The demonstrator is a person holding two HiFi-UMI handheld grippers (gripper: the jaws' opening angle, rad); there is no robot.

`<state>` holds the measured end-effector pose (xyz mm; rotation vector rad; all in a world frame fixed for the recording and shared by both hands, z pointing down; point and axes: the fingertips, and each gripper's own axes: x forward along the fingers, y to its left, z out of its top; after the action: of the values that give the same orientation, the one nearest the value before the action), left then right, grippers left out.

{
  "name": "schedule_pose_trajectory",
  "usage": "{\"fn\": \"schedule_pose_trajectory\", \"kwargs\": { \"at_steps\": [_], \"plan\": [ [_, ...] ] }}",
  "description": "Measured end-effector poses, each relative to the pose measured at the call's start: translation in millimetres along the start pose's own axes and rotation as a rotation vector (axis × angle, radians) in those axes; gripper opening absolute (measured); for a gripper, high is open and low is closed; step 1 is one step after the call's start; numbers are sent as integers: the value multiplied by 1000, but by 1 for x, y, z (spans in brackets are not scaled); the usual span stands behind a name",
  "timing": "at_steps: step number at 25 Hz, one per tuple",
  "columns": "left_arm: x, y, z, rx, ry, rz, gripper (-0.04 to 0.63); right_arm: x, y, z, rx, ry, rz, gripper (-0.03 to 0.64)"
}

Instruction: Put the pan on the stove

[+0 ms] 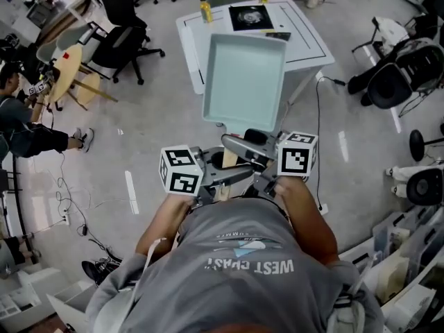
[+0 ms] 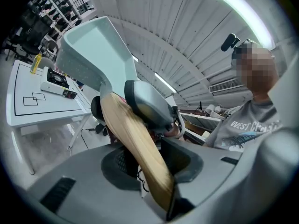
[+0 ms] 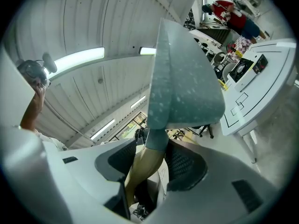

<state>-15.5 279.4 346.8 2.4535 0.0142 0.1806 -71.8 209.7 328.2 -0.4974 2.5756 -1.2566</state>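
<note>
Mint-green and square, the pan (image 1: 244, 82) hangs in the air, open side up, above the floor on the near side of the white table (image 1: 309, 50), partly overlapping the table's near edge in the head view. Its wooden handle (image 2: 135, 146) runs back toward the person. The left gripper (image 2: 152, 162) has its fingers clamped on the wood, and the right gripper (image 3: 154, 162) pinches the same handle. On the table sit the stove (image 1: 251, 17) and, at the table's left edge, a yellow bottle (image 1: 205, 10).

1. I take this for an open lab-office: black wheeled office chairs (image 1: 121, 37) stand around.
2. I see a white table (image 1: 309, 44) marked with black outlines.
3. Loose cables (image 1: 73, 203) trail over the grey floor (image 1: 152, 116).
</note>
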Motion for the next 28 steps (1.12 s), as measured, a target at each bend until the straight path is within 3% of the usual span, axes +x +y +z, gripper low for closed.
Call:
{"fn": "schedule_pose_trajectory", "kwargs": {
  "at_steps": [13,21,28],
  "plan": [
    [33,9,14,-6,15,43,123,-25,-13,22,18,4,34,197],
    [52,38,28,-20,62,-53,123,-35,-49,50,32,-62,-53,197],
    [63,72,65,0,108,-148,124,-34,-80,99,21,-134,-132,196]
  ]
}}
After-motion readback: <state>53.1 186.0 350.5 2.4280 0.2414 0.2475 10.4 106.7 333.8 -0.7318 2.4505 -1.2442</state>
